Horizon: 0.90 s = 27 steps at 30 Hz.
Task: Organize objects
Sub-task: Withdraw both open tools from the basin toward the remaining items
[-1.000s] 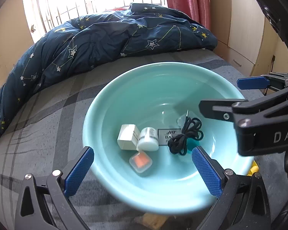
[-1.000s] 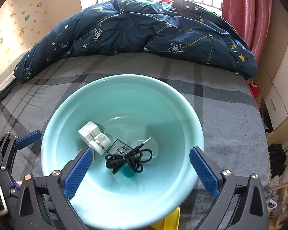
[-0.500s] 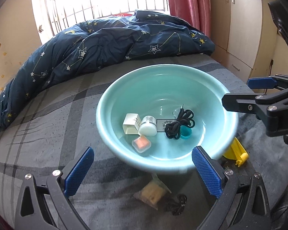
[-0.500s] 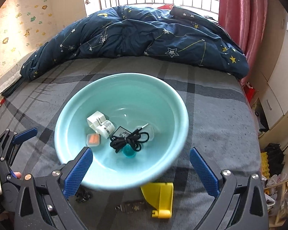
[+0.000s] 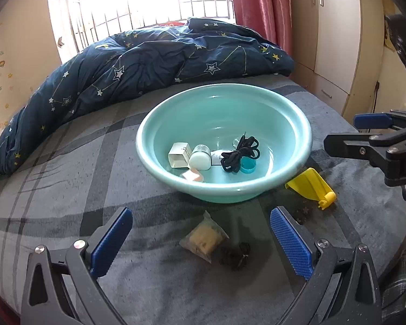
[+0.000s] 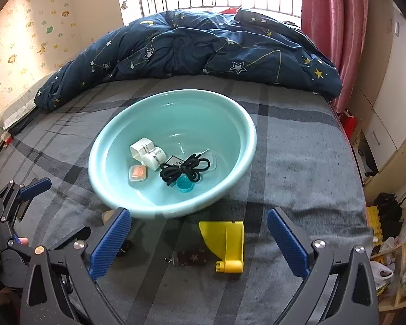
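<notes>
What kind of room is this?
Most likely a bedroom: the basin sits on a bed with a starry duvet bunched at its far end, and a wardrobe stands beside a curtained window.

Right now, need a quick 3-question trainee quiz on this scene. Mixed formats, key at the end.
1. True or false: the black cord lies inside the teal basin.
2. Which item sits on the bed outside the basin? A) blue cap B) yellow scoop C) white jar
3. Fill in: the left claw and right claw are both ____ and hold nothing.

Key: 1 true; 2 B; 3 open
</notes>
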Each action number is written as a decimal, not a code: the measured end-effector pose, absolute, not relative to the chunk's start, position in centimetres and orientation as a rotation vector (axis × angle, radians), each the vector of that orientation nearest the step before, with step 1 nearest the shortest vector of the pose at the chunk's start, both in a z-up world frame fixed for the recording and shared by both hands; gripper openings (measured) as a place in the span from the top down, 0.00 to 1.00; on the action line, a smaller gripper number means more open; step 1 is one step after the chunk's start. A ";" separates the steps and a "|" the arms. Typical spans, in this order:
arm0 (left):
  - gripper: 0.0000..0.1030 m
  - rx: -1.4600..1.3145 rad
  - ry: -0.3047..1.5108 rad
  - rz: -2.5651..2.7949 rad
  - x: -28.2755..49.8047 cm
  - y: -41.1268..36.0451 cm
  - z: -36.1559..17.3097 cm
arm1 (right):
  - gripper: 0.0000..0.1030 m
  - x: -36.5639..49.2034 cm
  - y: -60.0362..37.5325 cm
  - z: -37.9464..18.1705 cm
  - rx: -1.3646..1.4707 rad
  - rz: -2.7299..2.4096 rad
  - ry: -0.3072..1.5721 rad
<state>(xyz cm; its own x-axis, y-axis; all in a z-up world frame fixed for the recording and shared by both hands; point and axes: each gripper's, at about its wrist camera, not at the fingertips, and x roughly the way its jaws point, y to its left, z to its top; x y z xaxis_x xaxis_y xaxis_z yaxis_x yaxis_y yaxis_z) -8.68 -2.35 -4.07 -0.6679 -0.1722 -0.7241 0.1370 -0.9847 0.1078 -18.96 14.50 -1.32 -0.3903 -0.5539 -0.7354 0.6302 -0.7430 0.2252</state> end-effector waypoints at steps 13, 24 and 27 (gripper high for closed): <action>0.00 1.161 -0.062 -2.747 -5.9 -0.5 -4.9 | 0.00 -15.4 16.3 -3.1 1.048 -2.176 0.114; 0.00 1.098 -0.064 -2.742 -3.8 0.4 -6.4 | 0.00 -13.6 17.4 -5.3 1.009 -2.218 0.108; 0.00 1.087 -0.050 -2.743 -3.2 0.5 -7.0 | 0.00 -13.1 17.8 -5.8 0.985 -2.237 0.109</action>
<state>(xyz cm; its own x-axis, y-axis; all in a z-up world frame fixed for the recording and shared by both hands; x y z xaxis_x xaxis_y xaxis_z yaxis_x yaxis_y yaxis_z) -3.25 0.47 -6.95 -0.7127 -0.1888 -0.6756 0.1642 -0.9812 0.1010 -13.05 17.75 -5.80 -0.4817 -0.5535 -0.6794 0.6171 -0.7647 0.1855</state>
